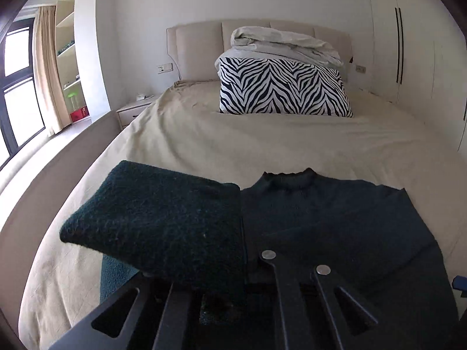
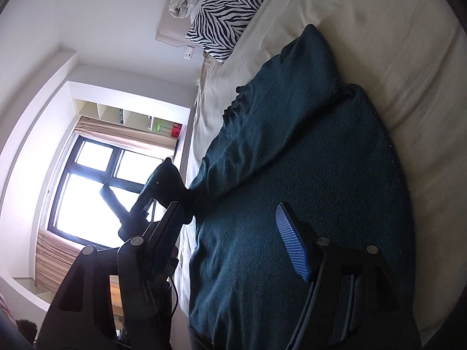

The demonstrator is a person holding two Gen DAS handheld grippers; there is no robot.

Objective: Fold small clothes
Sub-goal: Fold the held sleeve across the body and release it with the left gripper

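Sweater [image 1: 335, 218] lies flat on the bed [image 1: 233, 145], collar toward the zebra pillow [image 1: 283, 87]. Left wrist view: my left gripper [image 1: 233, 274] is clamped on a sleeve [image 1: 163, 218], lifted off the sheet. Right wrist view: my right gripper [image 2: 230, 233] is spread wide over the sweater body [image 2: 292, 175], gripping nothing; blue pad [image 2: 292, 242] exposed.

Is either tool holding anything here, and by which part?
The left tool grips the dark teal sweater by a sleeve, lifted off the bed. The right tool is open, holding nothing.
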